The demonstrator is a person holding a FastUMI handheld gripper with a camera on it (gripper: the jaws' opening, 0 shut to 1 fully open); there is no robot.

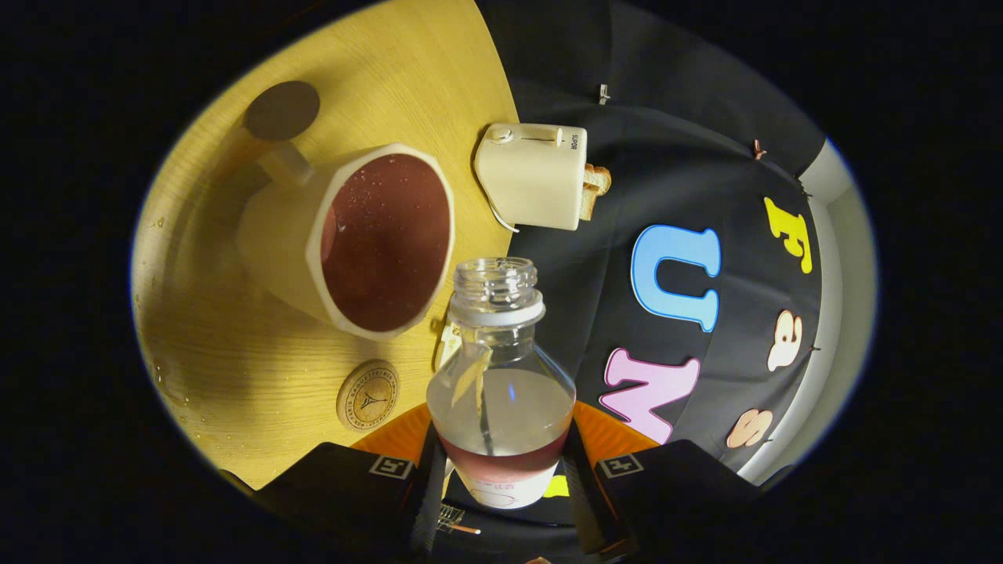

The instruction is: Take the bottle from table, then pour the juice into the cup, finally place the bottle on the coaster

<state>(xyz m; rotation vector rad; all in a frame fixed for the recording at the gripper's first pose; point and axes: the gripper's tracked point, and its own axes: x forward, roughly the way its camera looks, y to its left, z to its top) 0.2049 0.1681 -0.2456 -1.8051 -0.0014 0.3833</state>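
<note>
My gripper (501,462) is shut on a clear plastic bottle (500,376), both fingers pressing its sides. The bottle has no cap and holds a little red juice near its base. Its open neck points away from me, close beside the rim of a cream mug (298,243). The mug stands on the wooden table (235,352) and is nearly full of red juice (388,243). A round wooden coaster (368,395) lies on the table just ahead of my left finger, below the mug. The whole view is tilted.
A cream toaster (533,176) with a slice of bread (595,188) in it stands beyond the mug near the table's edge. A dark round disc (282,110) lies past the mug's handle. Water drops dot the table near the coaster.
</note>
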